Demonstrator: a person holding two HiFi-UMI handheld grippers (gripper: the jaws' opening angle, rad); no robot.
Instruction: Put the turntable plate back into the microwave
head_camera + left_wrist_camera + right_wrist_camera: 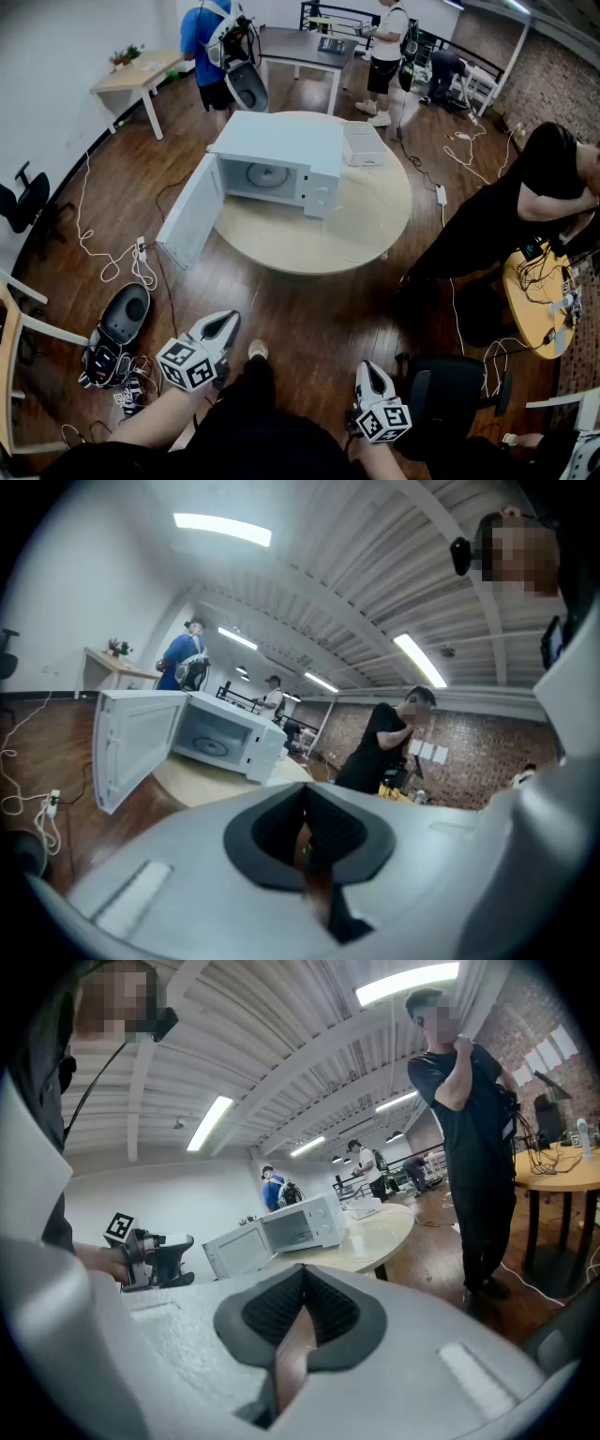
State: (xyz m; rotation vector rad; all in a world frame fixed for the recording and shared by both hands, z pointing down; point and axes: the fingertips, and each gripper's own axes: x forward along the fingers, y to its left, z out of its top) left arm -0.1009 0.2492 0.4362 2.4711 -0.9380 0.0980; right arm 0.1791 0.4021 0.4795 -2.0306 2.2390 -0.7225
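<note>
A white microwave (281, 155) stands on the round wooden table (291, 244) with its door (190, 214) swung wide open to the left. Its cavity (267, 174) shows only the centre hub. The clear glass turntable plate (361, 220) lies flat on the table, to the right of the microwave. My left gripper (228, 322) and right gripper (368, 370) are low in the head view, well short of the table, both shut and empty. The left gripper view looks over its shut jaws toward the microwave (225, 738). The right gripper view shows the microwave (305, 1222) and, faintly, the plate (371, 1239).
A white box (364, 145) sits on the table behind the microwave. A person in black (506, 206) leans right of the table. Cables and a black device (117, 328) lie on the floor at left; a black chair (450, 394) is near my right gripper.
</note>
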